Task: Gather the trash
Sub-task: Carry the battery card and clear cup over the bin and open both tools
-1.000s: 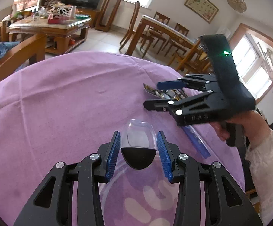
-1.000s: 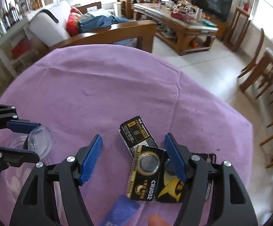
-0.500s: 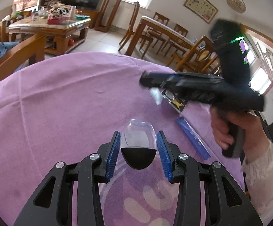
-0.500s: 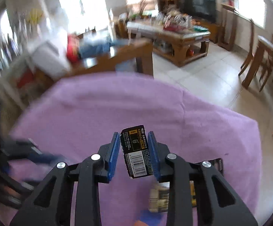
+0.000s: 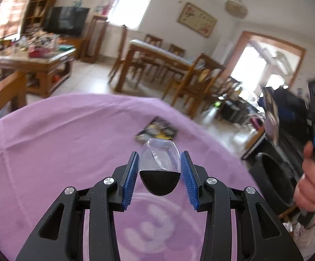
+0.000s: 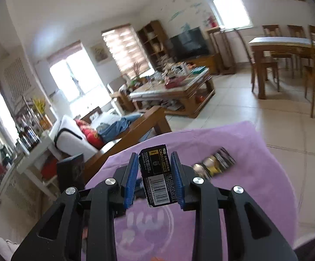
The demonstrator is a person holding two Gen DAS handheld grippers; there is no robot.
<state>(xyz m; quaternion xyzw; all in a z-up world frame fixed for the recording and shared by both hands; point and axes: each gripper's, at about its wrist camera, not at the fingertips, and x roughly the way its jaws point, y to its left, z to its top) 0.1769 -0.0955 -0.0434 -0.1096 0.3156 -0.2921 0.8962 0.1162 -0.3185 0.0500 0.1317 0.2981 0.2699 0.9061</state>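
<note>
The counter (image 5: pixel 48 143) wears a purple cloth and is the largest thing in both views. A dark bin (image 5: pixel 272 180) stands beside its right edge. On the cloth near the far edge lies a blurred black and yellow battery pack (image 5: pixel 157 130). The left tool (image 5: pixel 160 171) is closed on a clear plastic cup (image 5: pixel 160 156) with a black base. The right tool (image 6: pixel 156 171) is closed on a black battery card (image 6: pixel 157 176), held upright above the counter.
</note>
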